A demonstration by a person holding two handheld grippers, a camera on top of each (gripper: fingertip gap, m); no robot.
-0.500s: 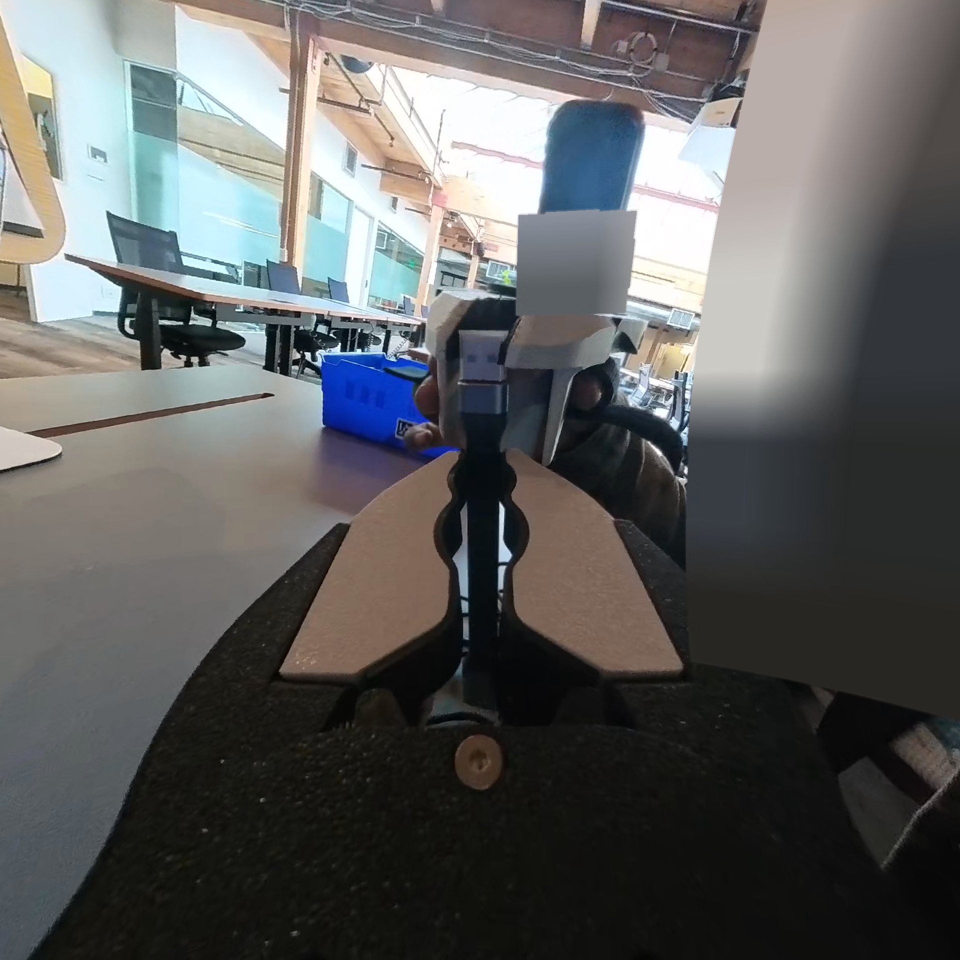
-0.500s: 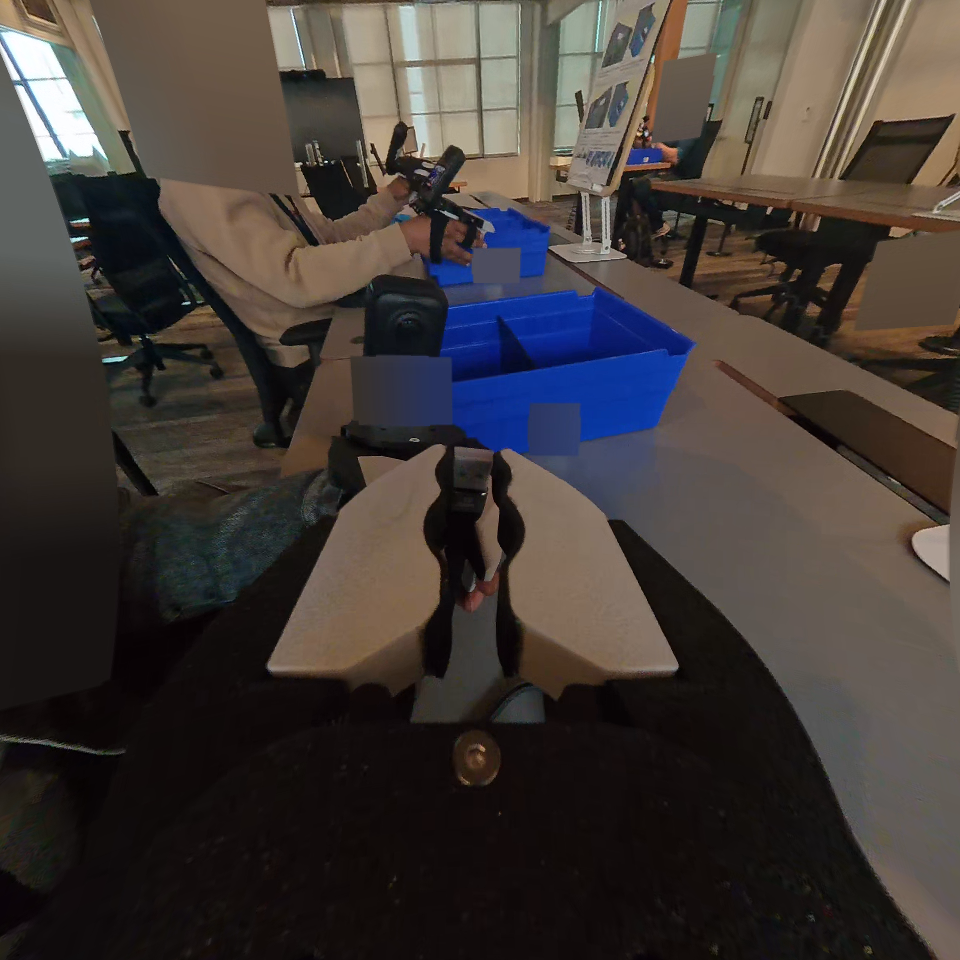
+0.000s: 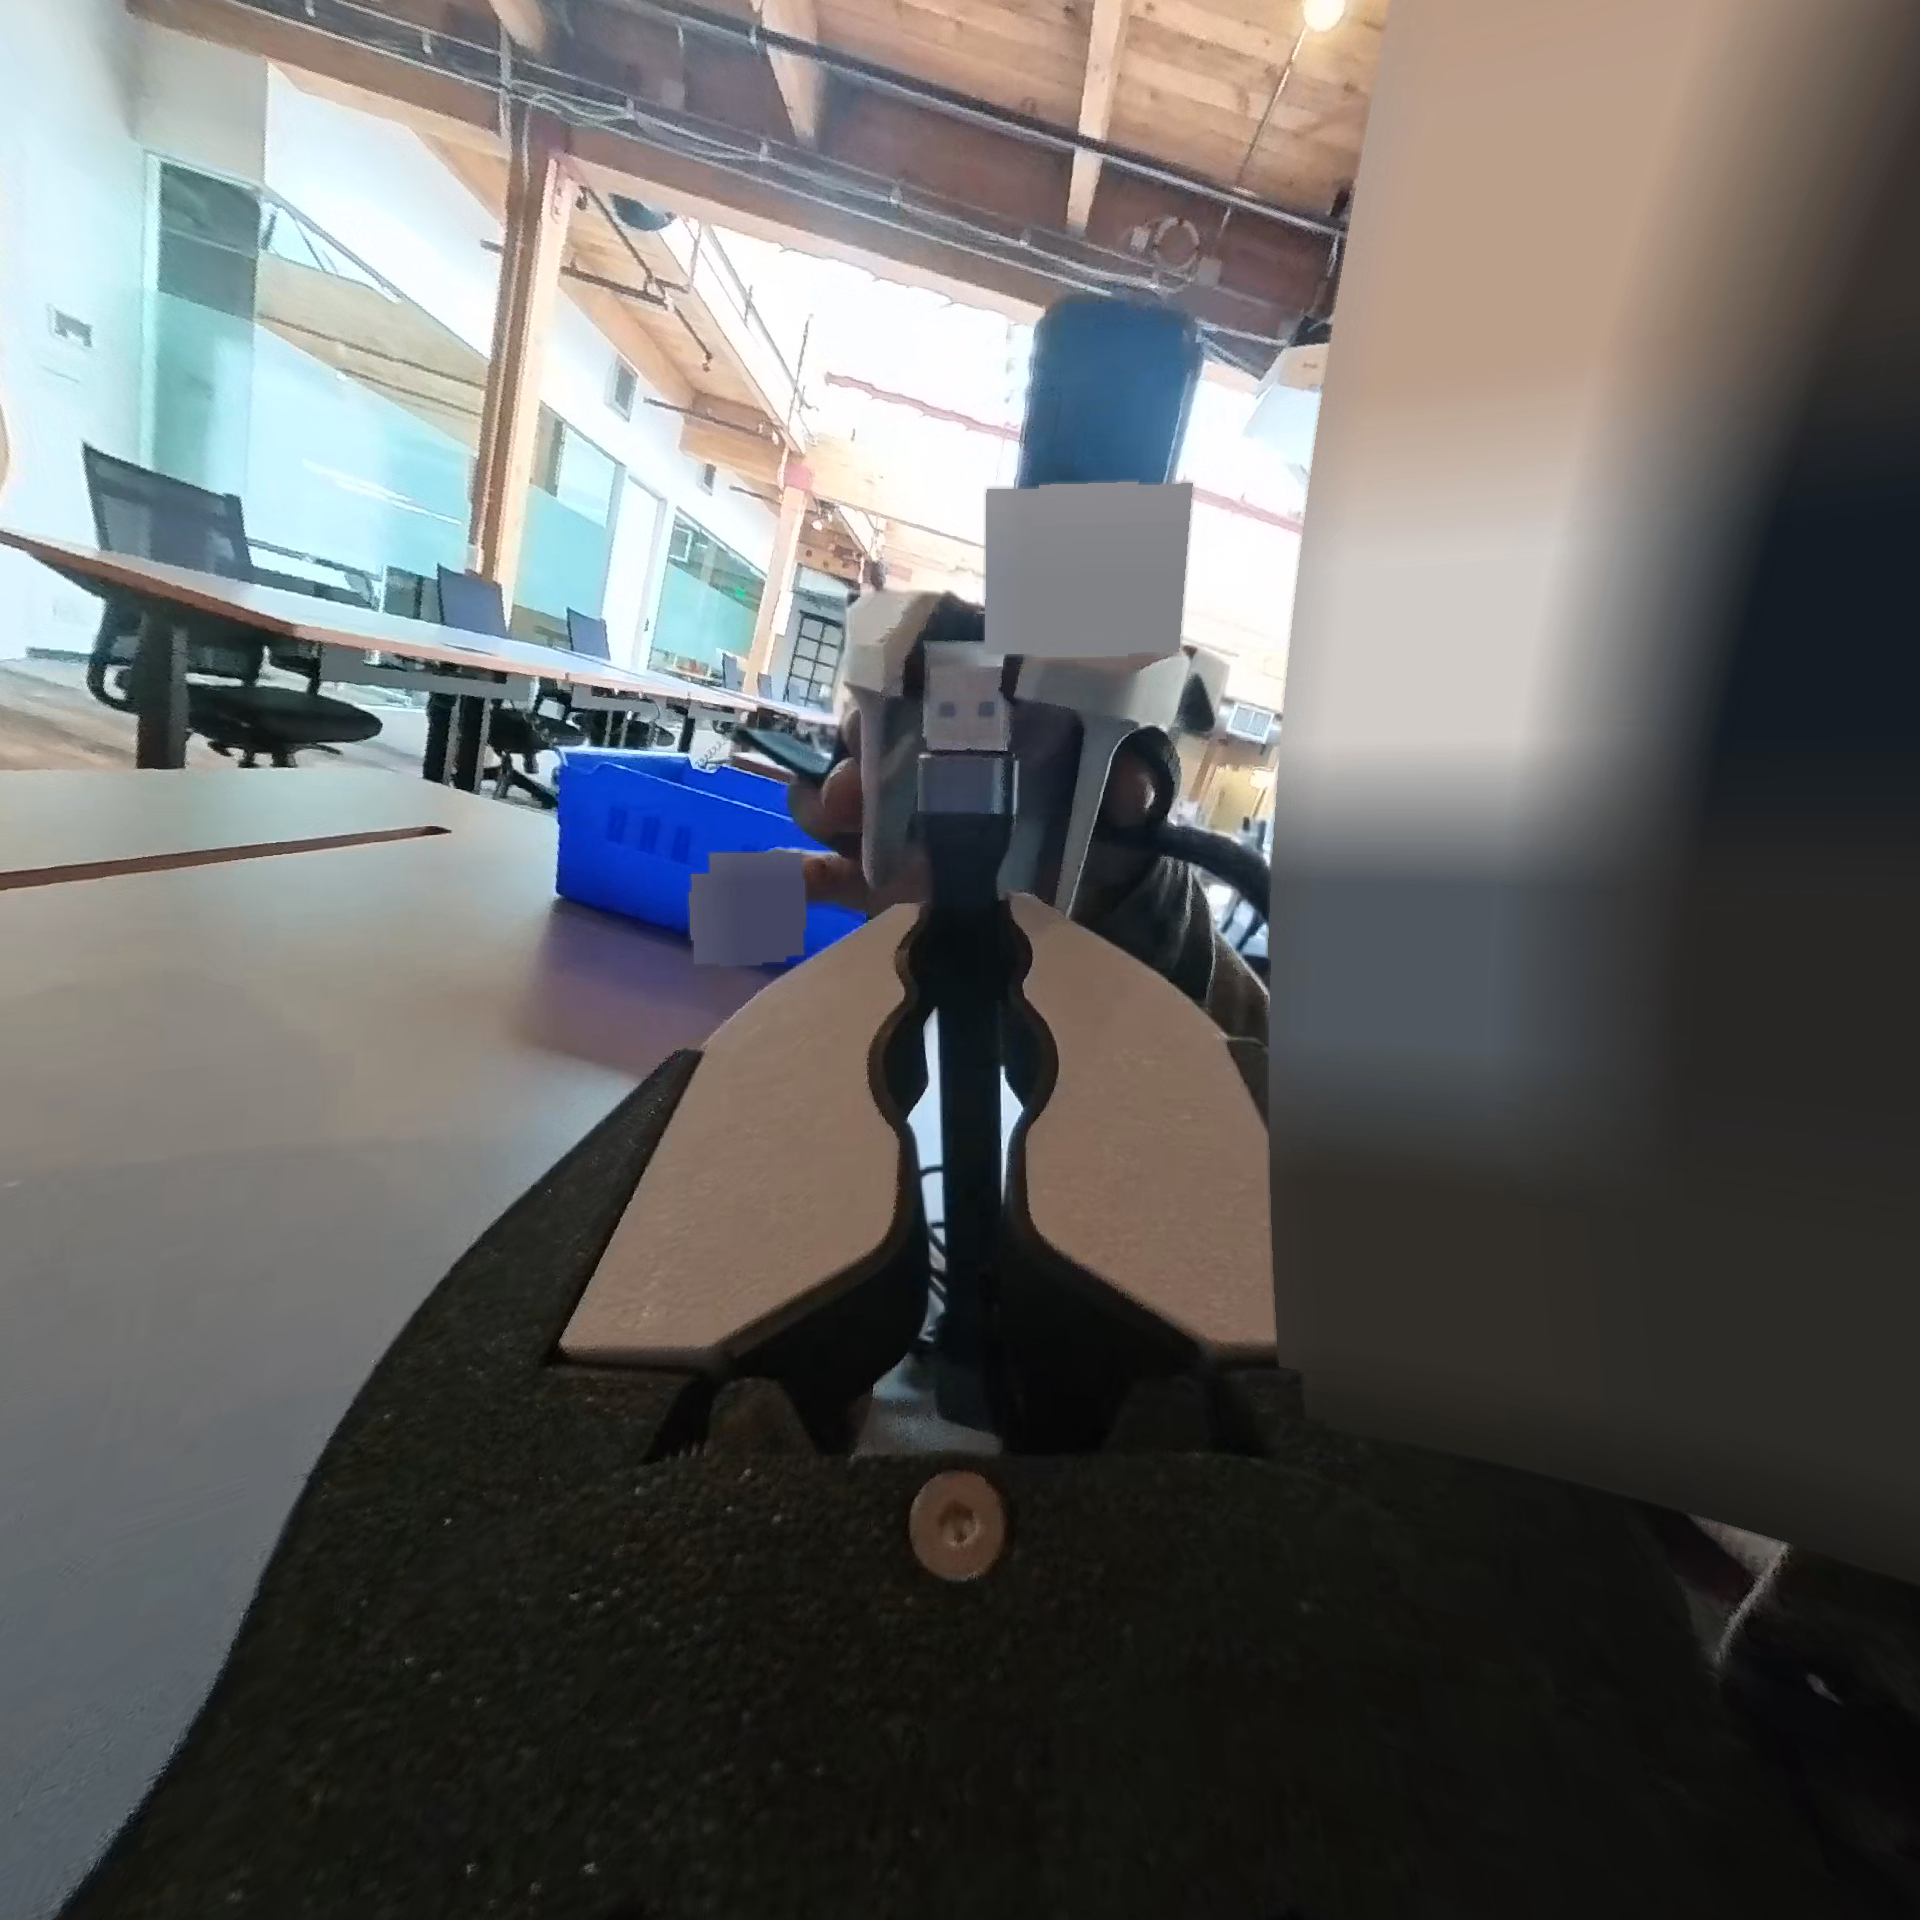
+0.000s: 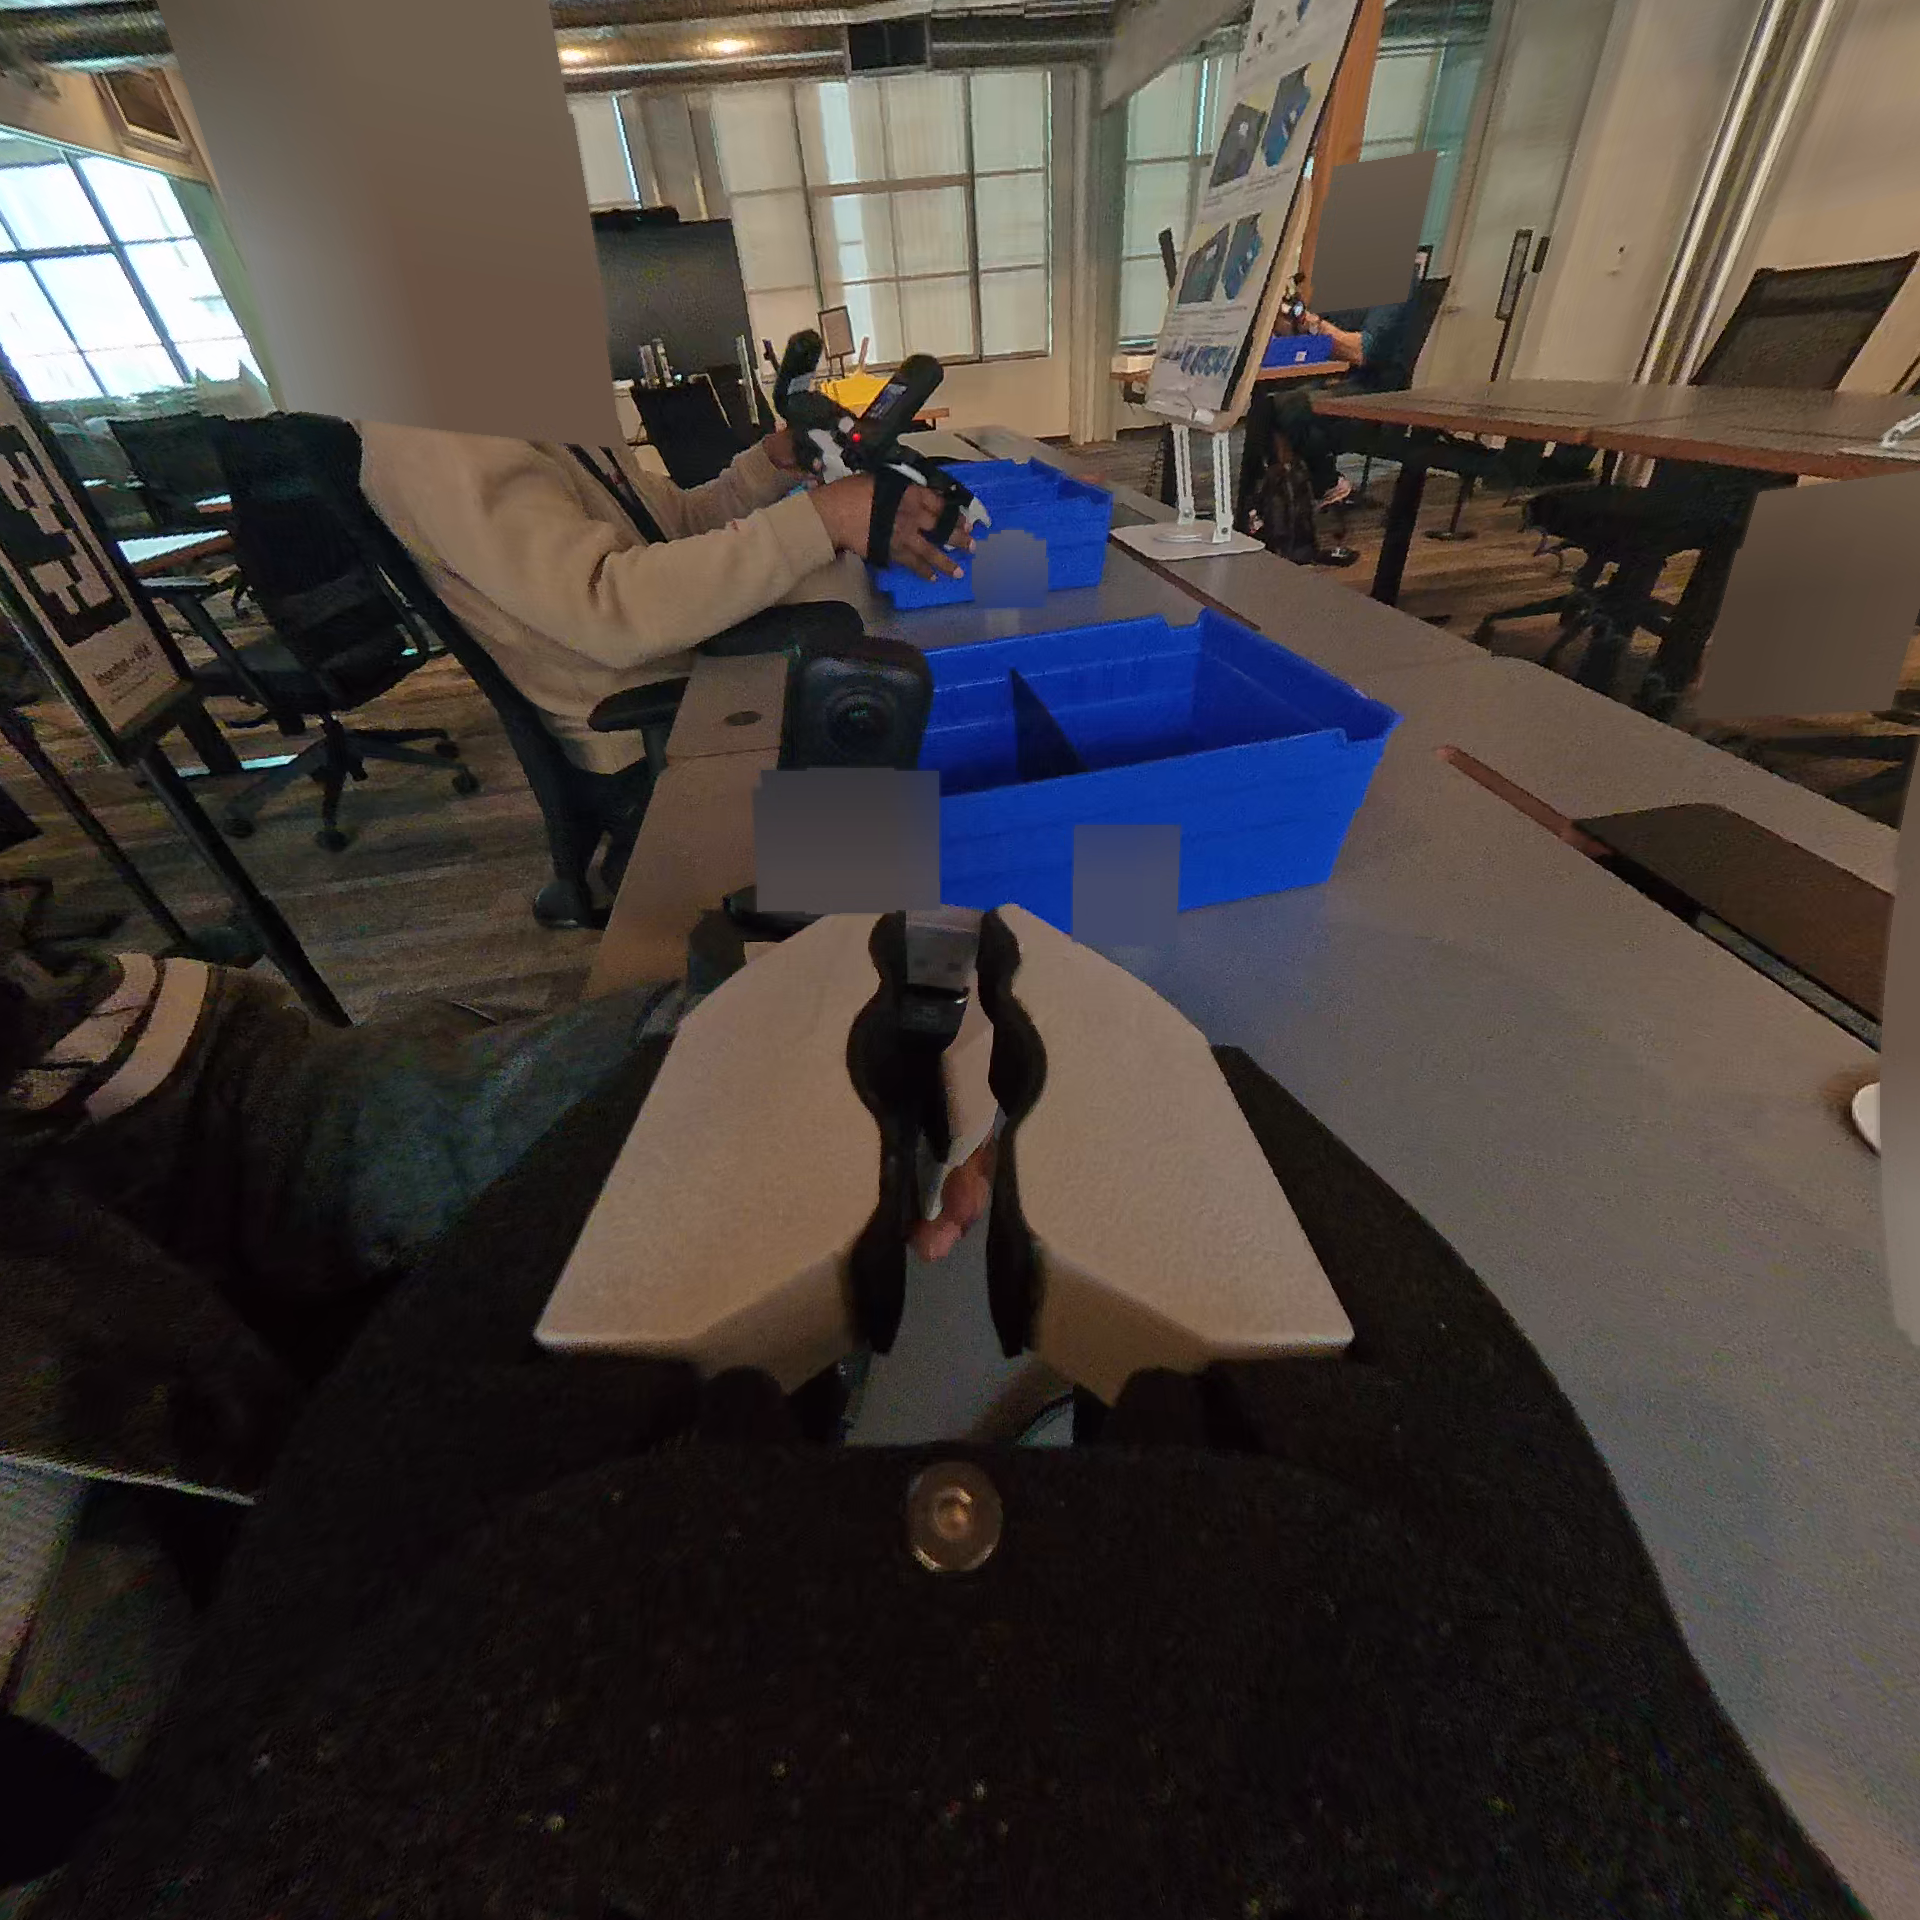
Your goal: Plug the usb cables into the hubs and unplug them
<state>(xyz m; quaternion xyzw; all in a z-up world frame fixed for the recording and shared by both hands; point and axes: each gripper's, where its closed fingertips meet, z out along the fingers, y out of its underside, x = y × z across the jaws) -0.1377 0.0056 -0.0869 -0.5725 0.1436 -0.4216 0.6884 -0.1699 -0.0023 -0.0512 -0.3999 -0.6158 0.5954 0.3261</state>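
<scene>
Left gripper (image 3: pixel 964 940) clamped black braided usb cable (image 3: pixel 966 1091), silver plug (image 3: pixel 968 710) pointing at right gripper (image 4: pixel 928 951), which pinched small dark hub (image 4: pixel 928 987). Both above grey desk (image 4: pixel 1455 1039) near edge; blue plastic bin (image 4: pixel 1174 769) beyond.

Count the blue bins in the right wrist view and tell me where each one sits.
2. The near blue bin sits on the grey table just beyond the right gripper. The far blue bin lies further along, under a seated person's hand. Others may be hidden.
</scene>
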